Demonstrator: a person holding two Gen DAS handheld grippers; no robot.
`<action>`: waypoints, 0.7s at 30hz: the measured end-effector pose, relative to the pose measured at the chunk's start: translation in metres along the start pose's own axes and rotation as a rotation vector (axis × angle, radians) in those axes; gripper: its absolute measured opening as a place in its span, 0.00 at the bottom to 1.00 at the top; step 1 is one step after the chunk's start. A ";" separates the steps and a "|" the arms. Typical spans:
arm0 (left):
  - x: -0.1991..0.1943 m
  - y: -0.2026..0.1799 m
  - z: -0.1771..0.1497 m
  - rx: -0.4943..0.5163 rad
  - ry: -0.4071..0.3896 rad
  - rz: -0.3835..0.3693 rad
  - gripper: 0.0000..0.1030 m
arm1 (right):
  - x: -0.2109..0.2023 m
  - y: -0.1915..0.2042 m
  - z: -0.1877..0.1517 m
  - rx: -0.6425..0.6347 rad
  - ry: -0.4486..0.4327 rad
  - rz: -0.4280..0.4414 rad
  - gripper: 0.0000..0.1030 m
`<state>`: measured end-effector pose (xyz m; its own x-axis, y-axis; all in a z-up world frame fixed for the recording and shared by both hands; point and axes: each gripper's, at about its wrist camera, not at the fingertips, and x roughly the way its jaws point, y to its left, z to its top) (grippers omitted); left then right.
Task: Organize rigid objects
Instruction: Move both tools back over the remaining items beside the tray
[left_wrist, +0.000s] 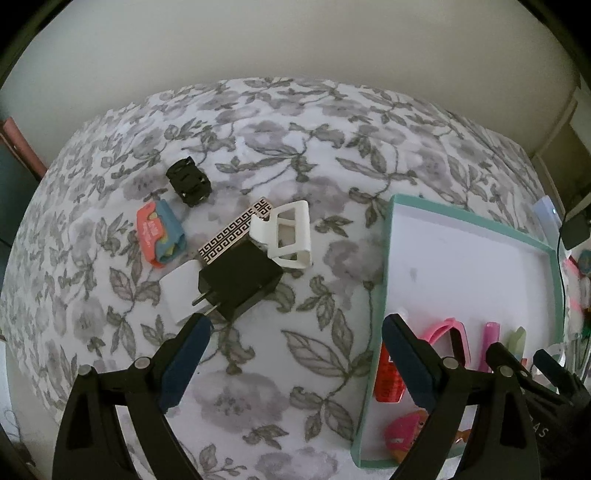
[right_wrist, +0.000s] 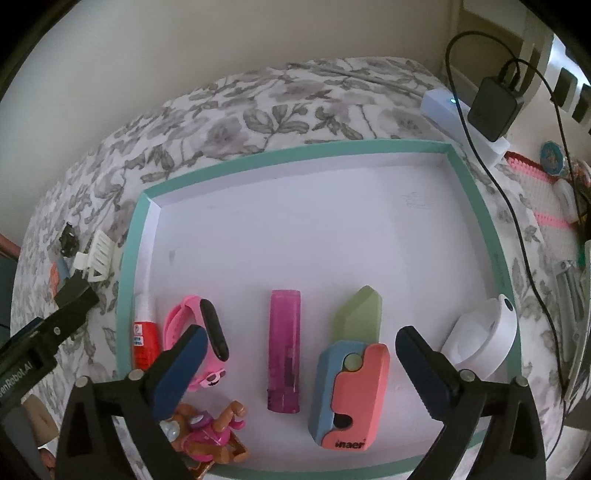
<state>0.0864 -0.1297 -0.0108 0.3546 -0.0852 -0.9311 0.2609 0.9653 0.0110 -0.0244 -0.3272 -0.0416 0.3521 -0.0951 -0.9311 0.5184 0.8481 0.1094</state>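
A teal-rimmed white tray (right_wrist: 125, 258) lies on the floral bedspread; it also shows in the left wrist view (left_wrist: 380, 280). In it, in a row, lie a red tube (right_wrist: 144, 341), a pink wristband (right_wrist: 207, 332), a magenta lighter (right_wrist: 283, 349), a green, blue and salmon toy knife (right_wrist: 351, 376), a white round case (right_wrist: 484, 336) and a toy figure (right_wrist: 207, 435). My right gripper (right_wrist: 299, 365) is open and empty above them. Left of the tray lie a black plug adapter (left_wrist: 240, 280), a white hair clip (left_wrist: 286, 232), a patterned card (left_wrist: 236, 230), a salmon and blue toy (left_wrist: 160, 232) and a black clip (left_wrist: 188, 181). My left gripper (left_wrist: 295, 354) is open and empty, near the adapter.
A white power strip (right_wrist: 447, 110) with a black charger (right_wrist: 495, 107) and cable sits at the bed's far right corner. A pink zippered pouch (right_wrist: 543, 192) and small items lie right of the tray. A wall stands behind the bed.
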 end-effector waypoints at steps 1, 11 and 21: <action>0.000 0.002 0.000 -0.009 0.001 -0.008 0.92 | 0.000 0.000 0.000 0.001 -0.004 -0.001 1.00; -0.007 0.033 0.011 -0.085 -0.048 -0.028 0.92 | -0.008 0.006 0.003 -0.022 -0.066 0.018 1.00; -0.020 0.082 0.020 -0.172 -0.164 -0.017 0.92 | -0.015 0.017 0.006 -0.043 -0.103 0.054 1.00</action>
<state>0.1188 -0.0533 0.0165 0.4965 -0.1275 -0.8586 0.1166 0.9900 -0.0796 -0.0161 -0.3148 -0.0234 0.4581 -0.0994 -0.8833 0.4630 0.8749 0.1417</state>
